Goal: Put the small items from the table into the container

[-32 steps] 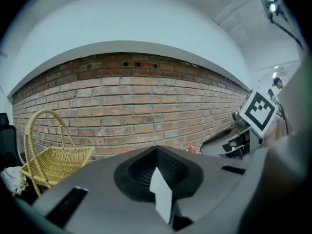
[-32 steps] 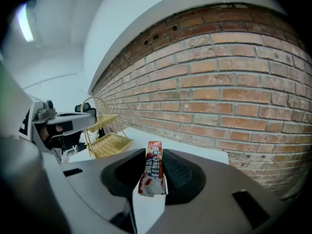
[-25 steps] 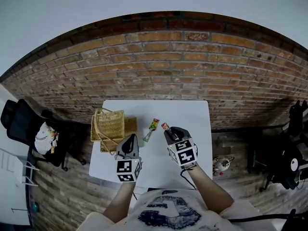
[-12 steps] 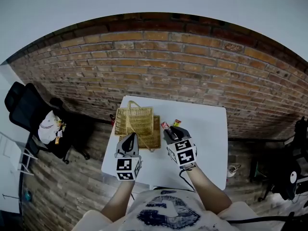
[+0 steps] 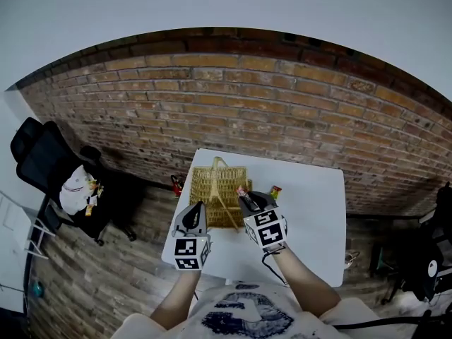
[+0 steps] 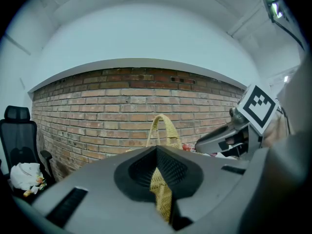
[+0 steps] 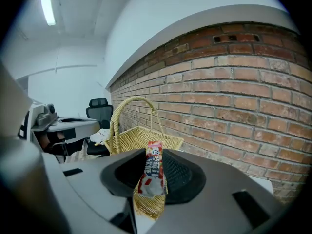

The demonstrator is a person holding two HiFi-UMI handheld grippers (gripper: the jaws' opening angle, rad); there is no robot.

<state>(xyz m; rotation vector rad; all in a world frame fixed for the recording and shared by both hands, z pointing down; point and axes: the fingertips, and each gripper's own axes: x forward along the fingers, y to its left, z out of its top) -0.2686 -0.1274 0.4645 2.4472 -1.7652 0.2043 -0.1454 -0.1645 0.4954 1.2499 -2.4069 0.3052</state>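
The right gripper (image 5: 246, 200) has its jaws closed on a red-and-white snack packet (image 7: 153, 169), which stands upright between the pads. The wicker basket (image 5: 205, 189) lies just ahead of those fingertips and slightly to their left, so this packet seems about to be dropped in.

The left gripper (image 5: 195, 210) has its jaws drawn together to a thin slit, with no small item in them. Its tips sit at the basket's near corner. Wicker shows through the slit, though a grip on the rim cannot be confirmed.

A green-and-yellow packet (image 5: 275, 191) lies on the white table (image 5: 311, 217), just beyond and to the right of the right fingertips. No item shows inside the basket, so the job looks barely begun.
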